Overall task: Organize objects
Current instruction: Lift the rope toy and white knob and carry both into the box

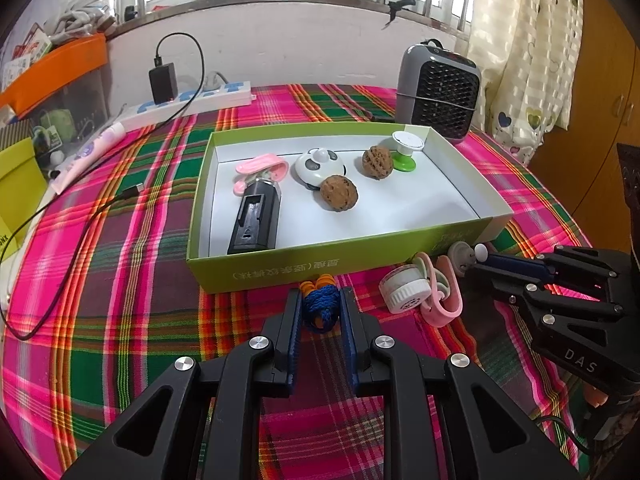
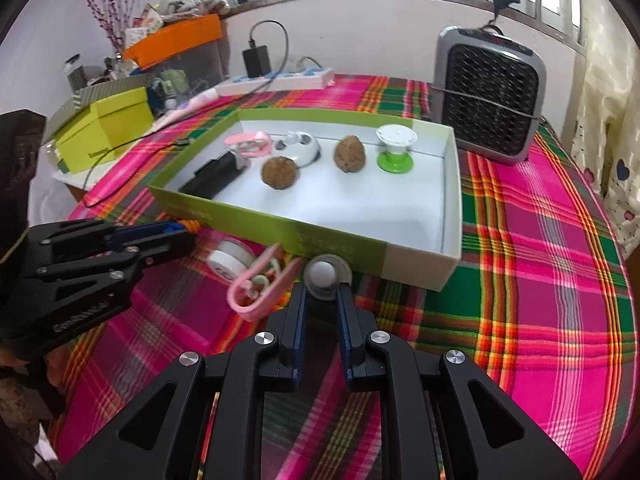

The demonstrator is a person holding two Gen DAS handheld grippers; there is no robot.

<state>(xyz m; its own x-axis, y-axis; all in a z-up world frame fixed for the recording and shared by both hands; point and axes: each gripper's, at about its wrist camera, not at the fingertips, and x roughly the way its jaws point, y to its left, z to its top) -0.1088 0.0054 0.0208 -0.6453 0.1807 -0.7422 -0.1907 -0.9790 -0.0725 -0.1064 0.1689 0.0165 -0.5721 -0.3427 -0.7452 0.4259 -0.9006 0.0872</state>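
Your plaid tablecloth (image 1: 120, 280) shows open room left and right of the green box (image 1: 320, 268), whose right half is bare. Your left gripper (image 1: 320, 312) pinches the blue-and-orange cord bundle (image 1: 319, 306) just before the box's near wall, long axis pointing at it. Your right gripper (image 2: 322, 296) closes on the grey suction knob (image 2: 326, 274), which touches that wall beside the pink clip (image 2: 256, 292).

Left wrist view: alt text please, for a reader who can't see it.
The left hand-held gripper is closed on a blue and orange rope bundle just in front of a green box holding walnuts and gadgets on a plaid tablecloth.
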